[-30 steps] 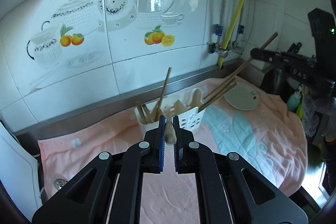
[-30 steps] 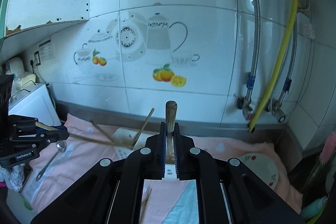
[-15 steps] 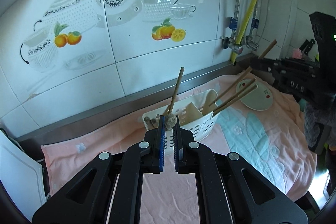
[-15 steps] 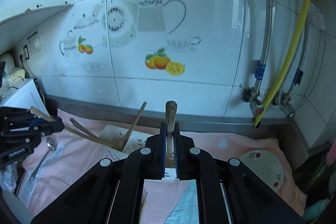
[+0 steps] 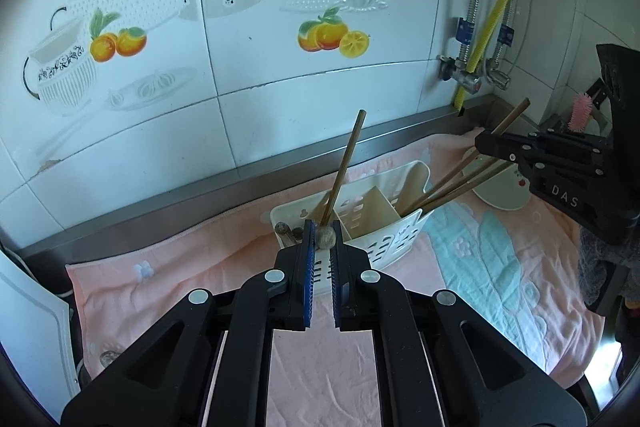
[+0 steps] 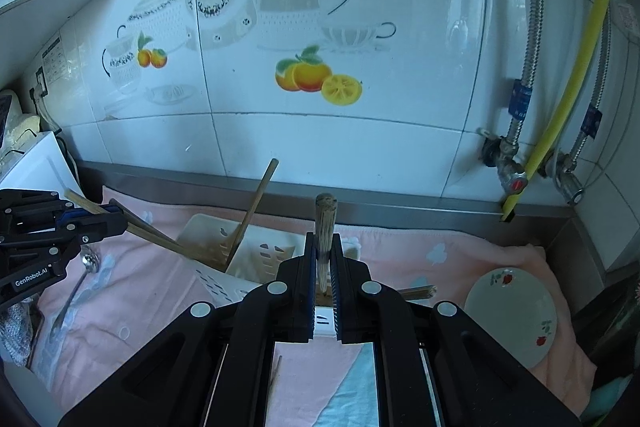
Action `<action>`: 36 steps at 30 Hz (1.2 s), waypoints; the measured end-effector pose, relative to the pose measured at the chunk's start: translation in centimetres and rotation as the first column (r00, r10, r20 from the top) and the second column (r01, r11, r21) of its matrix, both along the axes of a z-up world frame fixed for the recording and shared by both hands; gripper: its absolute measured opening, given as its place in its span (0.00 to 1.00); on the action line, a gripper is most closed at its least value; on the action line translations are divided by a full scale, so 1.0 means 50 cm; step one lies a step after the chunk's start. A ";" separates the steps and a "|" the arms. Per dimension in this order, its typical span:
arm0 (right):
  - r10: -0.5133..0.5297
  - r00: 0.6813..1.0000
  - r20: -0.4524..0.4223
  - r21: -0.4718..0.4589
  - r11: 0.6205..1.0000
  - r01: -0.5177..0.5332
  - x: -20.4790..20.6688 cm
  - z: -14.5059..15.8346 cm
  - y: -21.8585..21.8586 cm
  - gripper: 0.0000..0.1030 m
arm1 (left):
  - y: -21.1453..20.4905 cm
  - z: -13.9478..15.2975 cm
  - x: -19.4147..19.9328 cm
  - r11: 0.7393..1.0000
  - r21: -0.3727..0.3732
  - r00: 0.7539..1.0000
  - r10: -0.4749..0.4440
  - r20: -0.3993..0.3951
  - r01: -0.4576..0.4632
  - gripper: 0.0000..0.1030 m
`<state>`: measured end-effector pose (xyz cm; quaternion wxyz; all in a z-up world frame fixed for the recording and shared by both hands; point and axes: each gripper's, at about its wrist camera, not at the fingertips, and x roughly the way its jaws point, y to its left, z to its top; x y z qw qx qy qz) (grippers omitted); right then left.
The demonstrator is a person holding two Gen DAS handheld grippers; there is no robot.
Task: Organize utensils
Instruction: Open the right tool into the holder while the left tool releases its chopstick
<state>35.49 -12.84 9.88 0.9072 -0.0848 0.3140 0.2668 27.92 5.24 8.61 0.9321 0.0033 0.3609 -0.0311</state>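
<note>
Several brown wooden chopsticks already stand in the white slotted plastic caddy; each hand-held gripper, left and right, clamps another over it, and a metal spoon lies unsorted.

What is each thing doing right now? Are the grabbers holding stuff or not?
Left gripper: shut on a chopstick.
Right gripper: shut on a chopstick.
Utensil basket: upright on the towel, chopsticks leaning inside.
Metal spoon: lying flat on the towel.
Small plate: lying on the towel, nothing on it.
</note>
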 end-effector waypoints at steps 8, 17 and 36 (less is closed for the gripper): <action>-0.005 1.000 -0.003 -0.007 1.000 0.005 0.006 -0.006 0.006 0.06 | 0.001 -0.002 0.002 1.000 -0.001 1.000 0.002 -0.004 -0.002 0.07; -0.015 1.000 -0.003 -0.006 1.000 0.015 0.016 -0.008 0.005 0.07 | 0.002 -0.001 0.000 1.000 0.005 1.000 0.009 0.000 -0.009 0.07; -0.029 0.998 0.063 0.007 1.000 0.029 -0.021 0.026 -0.014 0.47 | -0.004 0.021 -0.037 1.000 0.022 0.998 0.012 0.061 -0.013 0.50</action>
